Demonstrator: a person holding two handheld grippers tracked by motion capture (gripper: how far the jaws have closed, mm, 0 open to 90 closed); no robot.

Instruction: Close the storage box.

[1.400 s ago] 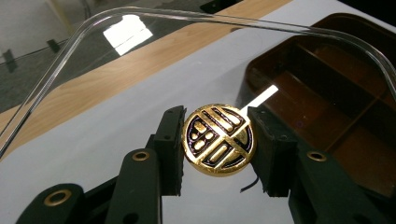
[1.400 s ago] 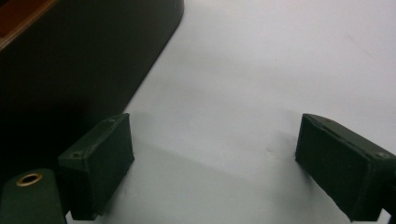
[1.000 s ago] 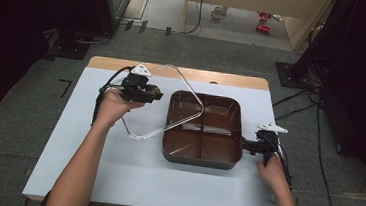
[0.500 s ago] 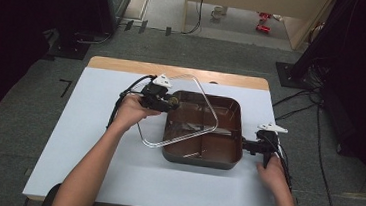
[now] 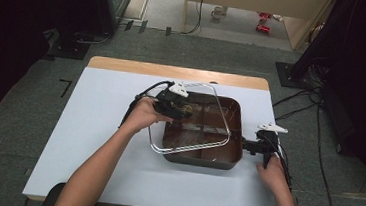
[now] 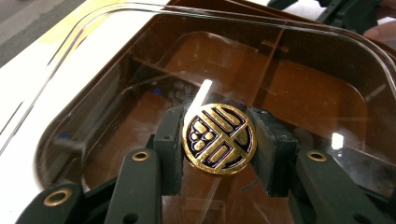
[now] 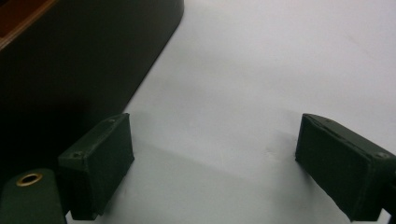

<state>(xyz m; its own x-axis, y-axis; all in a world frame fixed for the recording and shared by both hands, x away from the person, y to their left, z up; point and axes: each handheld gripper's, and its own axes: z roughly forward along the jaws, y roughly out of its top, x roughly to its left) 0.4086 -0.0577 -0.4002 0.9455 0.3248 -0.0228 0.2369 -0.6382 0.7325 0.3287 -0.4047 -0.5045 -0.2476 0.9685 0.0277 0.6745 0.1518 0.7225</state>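
Left gripper (image 6: 218,140) clamped on gold round knob (image 6: 219,139) of clear lid (image 5: 192,119), lid tilted over brown divided tray (image 5: 234,152), looks like low edge touches tray, hard to tell. Right gripper (image 7: 212,163) jaws wide apart, nothing between, resting on white table (image 5: 93,125) just beside tray.

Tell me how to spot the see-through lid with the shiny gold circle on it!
Look at the white table and find the brown divided tray near its middle. Tilted above the tray's left part is the clear lid, which the left gripper holds by its knob. Nothing else there is see-through, and its round gold knob bears a dark pattern.
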